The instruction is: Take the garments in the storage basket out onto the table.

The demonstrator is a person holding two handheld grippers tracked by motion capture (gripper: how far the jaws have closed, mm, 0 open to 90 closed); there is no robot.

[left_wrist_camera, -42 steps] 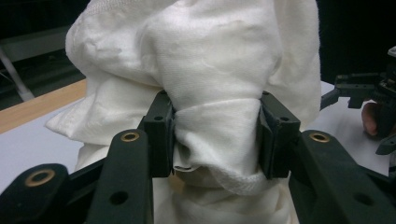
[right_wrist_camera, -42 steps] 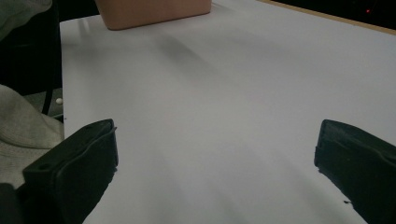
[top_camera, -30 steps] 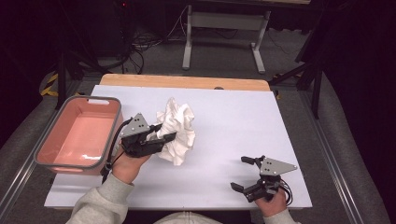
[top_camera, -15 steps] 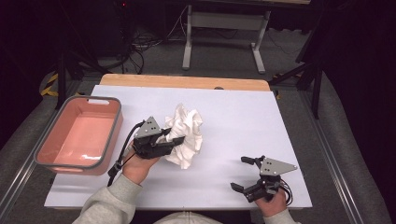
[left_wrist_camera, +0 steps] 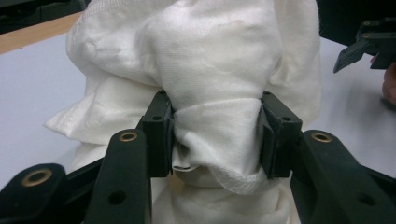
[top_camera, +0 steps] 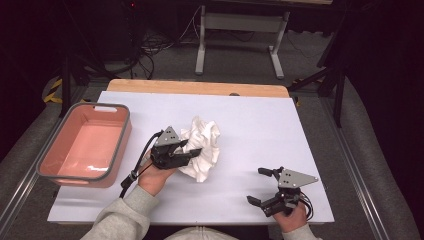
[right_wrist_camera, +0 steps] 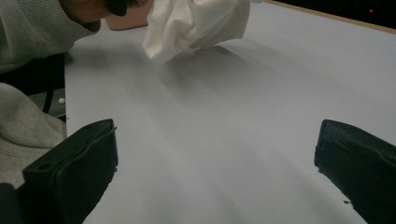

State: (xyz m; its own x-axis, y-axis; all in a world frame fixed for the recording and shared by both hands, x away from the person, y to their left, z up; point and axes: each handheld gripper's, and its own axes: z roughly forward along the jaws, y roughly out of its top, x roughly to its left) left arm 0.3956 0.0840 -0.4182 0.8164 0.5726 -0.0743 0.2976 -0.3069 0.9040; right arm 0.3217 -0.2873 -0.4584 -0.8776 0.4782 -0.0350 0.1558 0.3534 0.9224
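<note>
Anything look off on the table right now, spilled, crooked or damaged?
Nothing stands out. The white cloth is bunched up, but only because the left gripper is clamped on a fold of it. The pink tub sits flat and empty; the right gripper is open over bare table.

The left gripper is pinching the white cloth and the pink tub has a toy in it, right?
Not quite: the pink tub is empty, as the high view shows. The rest is right: the left gripper pinches the white cloth.
</note>
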